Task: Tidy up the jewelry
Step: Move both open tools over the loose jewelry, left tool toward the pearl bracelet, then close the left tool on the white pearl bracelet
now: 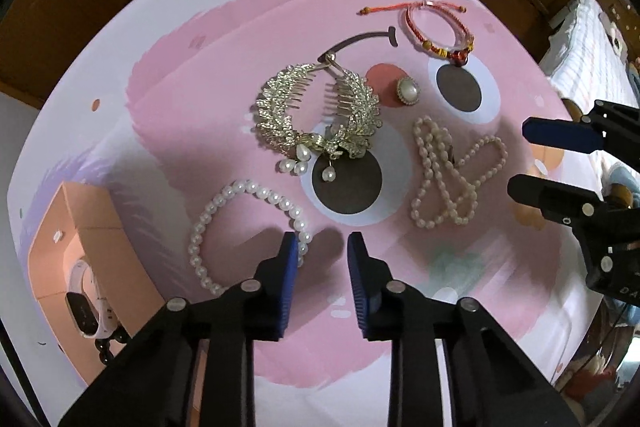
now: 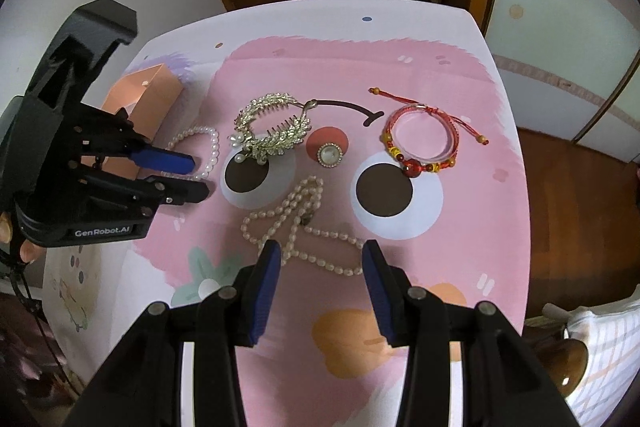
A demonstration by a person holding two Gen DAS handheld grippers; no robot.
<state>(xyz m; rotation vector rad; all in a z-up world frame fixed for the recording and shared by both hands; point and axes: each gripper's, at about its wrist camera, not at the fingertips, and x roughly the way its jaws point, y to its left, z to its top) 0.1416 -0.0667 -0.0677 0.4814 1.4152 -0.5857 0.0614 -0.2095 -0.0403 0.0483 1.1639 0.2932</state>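
- Pink cartoon-face cloth (image 1: 224, 75) covered the table, with wooden shelves and a door behind it.
- At the table's left edge sat an open peach box (image 1: 80, 223), a white watch (image 1: 86, 303) lying inside it.
- Left gripper (image 1: 323, 247) pointed down by the white pearl bracelet (image 1: 240, 227); its jaws stood a narrow gap apart, one blue pad at the bracelet's right side, nothing clamped between them.
- Right gripper (image 2: 320, 259) hovered over the long pearl necklace (image 2: 296, 223), jaws parted wider, part of the strand showing between the fingers but not pinched.
- Near the middle lay a rhinestone leaf hair comb (image 1: 316, 111) with dangling pearls.
- Beside the necklace's far end, on a red spot, rested a round pearl brooch (image 1: 408, 90).
- Farther right lay a red braided cord bracelet (image 2: 420, 139) with beads, apart from the rest.
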